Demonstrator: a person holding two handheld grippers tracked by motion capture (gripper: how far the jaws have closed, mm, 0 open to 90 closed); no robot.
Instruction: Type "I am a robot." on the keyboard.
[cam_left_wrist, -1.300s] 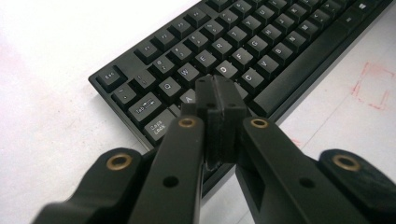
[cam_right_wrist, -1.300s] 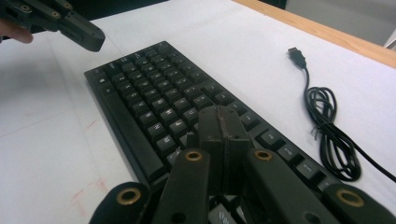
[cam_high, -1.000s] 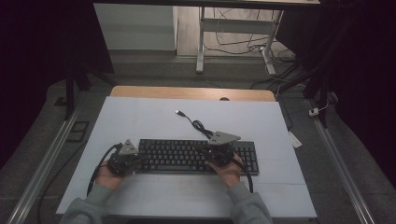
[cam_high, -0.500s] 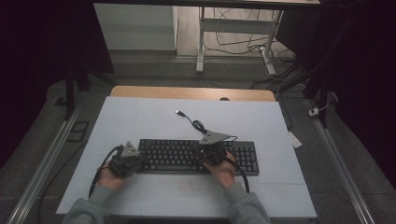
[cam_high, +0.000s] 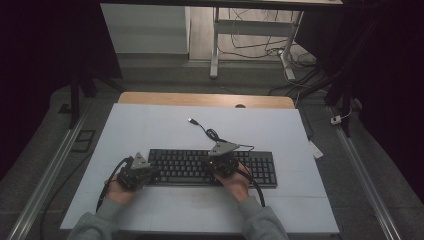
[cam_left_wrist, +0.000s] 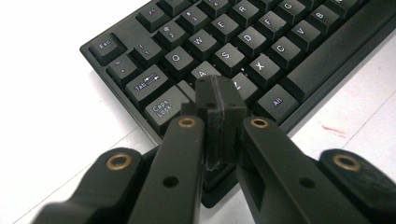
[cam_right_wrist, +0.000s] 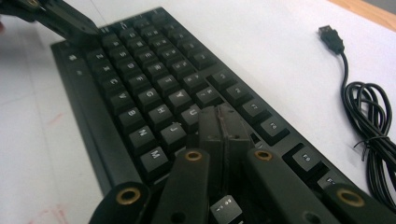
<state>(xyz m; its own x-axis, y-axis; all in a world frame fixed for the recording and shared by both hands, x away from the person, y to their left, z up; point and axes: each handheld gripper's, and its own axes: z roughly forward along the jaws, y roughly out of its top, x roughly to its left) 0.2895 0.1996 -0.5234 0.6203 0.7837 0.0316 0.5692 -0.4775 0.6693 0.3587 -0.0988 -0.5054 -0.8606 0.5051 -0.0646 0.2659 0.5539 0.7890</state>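
Shifted slightly toward the middle of the board since the earlier high view, the right gripper (cam_high: 223, 161) is now seen over the centre of the flat black rectangular computer keyboard (cam_high: 260, 167), while the left gripper (cam_high: 138, 172) is kept at the keyboard's left end as before. The keyboard itself is unmoved and is laid lengthwise on the white table sheet (cam_high: 150, 125), near the person's edge.

In the left gripper view, the 2 black jaws of the left gripper (cam_left_wrist: 219, 95) are pressed together with nothing between them, and their joined tip is set on or just above the keys (cam_left_wrist: 224, 53) beside Caps Lock; contact cannot be told for certain.

In the right gripper view, the jaws of the right gripper (cam_right_wrist: 223, 121) are likewise pressed together and empty, and their tip is placed among the keys of the keyboard (cam_right_wrist: 140, 79) near U and J. Whether a key is pushed down cannot be told. The left gripper's jaws (cam_right_wrist: 70, 21) are seen at the far end of the board.

A black coiled cable with a USB plug (cam_high: 207, 131) is laid on the sheet just behind the keyboard, its plug (cam_right_wrist: 330, 39) lying free.
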